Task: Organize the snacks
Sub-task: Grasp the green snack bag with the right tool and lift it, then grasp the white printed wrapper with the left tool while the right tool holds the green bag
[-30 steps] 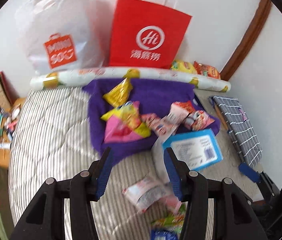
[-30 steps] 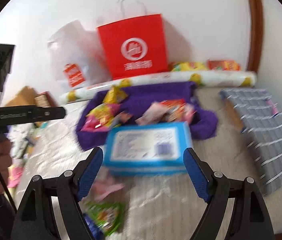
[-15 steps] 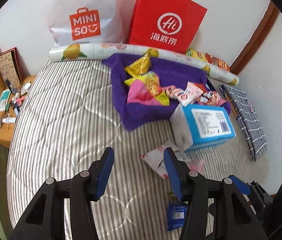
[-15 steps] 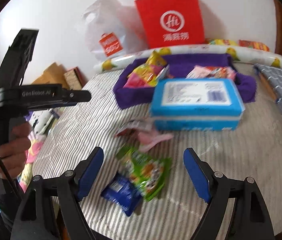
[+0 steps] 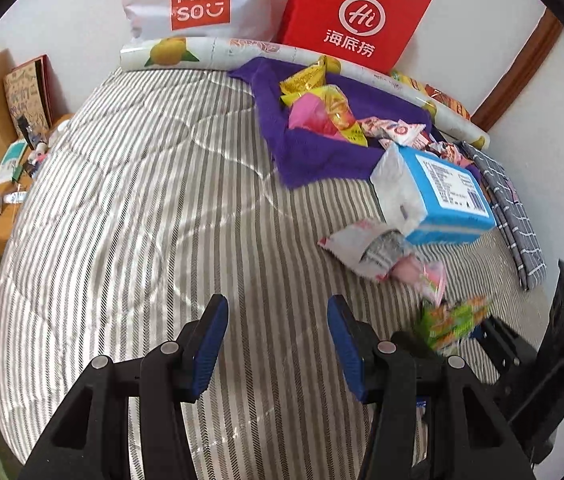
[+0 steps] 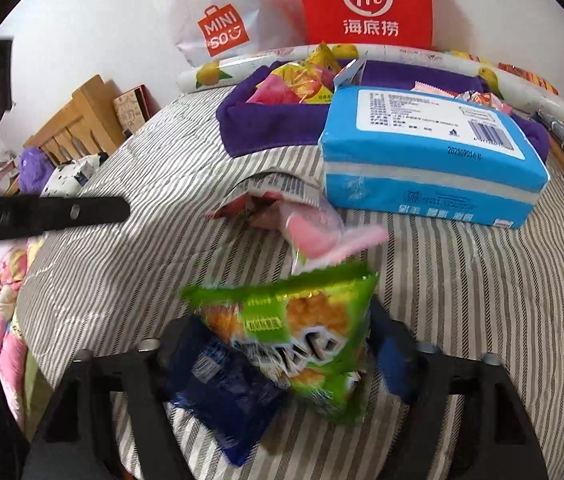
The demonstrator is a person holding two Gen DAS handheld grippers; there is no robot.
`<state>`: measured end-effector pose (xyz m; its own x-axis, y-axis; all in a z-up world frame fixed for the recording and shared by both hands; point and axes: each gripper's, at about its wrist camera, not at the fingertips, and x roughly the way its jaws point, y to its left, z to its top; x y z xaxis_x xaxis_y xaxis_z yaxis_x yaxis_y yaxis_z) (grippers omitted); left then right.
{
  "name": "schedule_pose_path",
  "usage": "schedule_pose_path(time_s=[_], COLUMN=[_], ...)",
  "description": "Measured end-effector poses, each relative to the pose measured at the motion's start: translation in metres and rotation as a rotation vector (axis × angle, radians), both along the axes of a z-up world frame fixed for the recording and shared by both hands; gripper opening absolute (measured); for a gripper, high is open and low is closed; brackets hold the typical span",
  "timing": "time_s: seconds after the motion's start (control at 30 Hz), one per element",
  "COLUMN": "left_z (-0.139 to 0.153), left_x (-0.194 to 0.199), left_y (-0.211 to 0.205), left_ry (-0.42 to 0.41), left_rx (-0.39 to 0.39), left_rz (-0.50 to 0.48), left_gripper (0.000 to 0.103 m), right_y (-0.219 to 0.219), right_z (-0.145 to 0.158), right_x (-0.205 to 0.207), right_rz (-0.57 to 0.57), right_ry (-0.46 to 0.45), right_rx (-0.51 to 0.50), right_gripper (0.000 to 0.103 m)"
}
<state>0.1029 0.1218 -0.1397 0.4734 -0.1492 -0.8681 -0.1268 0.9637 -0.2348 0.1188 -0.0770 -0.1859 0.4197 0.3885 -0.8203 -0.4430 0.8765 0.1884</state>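
My right gripper [image 6: 282, 344] reaches down over a green snack bag [image 6: 294, 320] on the striped bed. Its jaws are closing and the bag fills the gap between them, its sides against the mostly hidden pads. A dark blue packet [image 6: 221, 392] lies under the bag's left side. A pink packet [image 6: 318, 232] and a torn white wrapper [image 6: 257, 192] lie just beyond. My left gripper [image 5: 275, 332] stands open over bare striped bedding with nothing between its fingers. The green snack bag [image 5: 454, 320] shows blurred to its right.
A blue tissue pack [image 6: 434, 152] sits behind the loose snacks. A purple cloth tray [image 5: 322, 152] with several snack packets stands at the back. A red paper bag [image 5: 354, 16], a white shopping bag [image 5: 197, 0] and a lemon-print roll [image 5: 201, 52] line the wall. A checked cloth [image 5: 518, 216] lies right.
Both grippers have dropped toward the bed. The right jaws have narrowed around the green snack bag, which now stands between them. The left jaws keep the same gap.
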Motion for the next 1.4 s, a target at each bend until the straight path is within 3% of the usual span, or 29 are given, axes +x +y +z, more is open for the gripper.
schedule_pose_path(time_s=[0.13,0.23,0.47,0.7,0.83,0.97,1.07,1.27,1.4], left_z=[-0.002,-0.002,-0.003,0.001,-0.012,-0.022,-0.026,-0.028,-0.024], left_x=[-0.001,0.001,0.014,0.042,0.059,0.070,0.075,0.078,0.073], left_y=[-0.006,-0.018,-0.056,-0.074,-0.082,-0.079,-0.087,-0.093,-0.087], left_ry=[-0.014,-0.033,-0.064,-0.092,-0.065,-0.034,-0.048,-0.076,-0.108], left_rx=[-0.005,-0.003,-0.005,-0.022,0.067,-0.015,0.022,0.057,0.044], left_rz=[-0.016,-0.050,-0.143,-0.158,-0.206,-0.219,-0.245,-0.254,-0.244], left_gripper=[0.049,0.049,0.049,0.049,0.052,0.057,0.061,0.061,0.054], right_y=[-0.004,-0.014,-0.050,-0.085,-0.103,-0.116,-0.122,-0.126,-0.126], right_z=[0.001,0.006,0.023,0.031,0.030,0.027,0.022,0.014,0.013], right_x=[-0.002,-0.007,-0.015,-0.013,-0.010,-0.009,-0.003,0.003,0.006], right_rz=[0.008,0.011,-0.046,-0.107,-0.125,-0.141,-0.156,-0.172,-0.184], right_ry=[-0.022,-0.040,-0.083,-0.130,-0.123,-0.123,-0.111,-0.094,-0.087], right_rx=[0.001,0.014,0.059,0.030,0.038,0.036,0.042,0.039,0.039], right_gripper=[0.051,0.048,0.047,0.047,0.047,0.047,0.047,0.047,0.047])
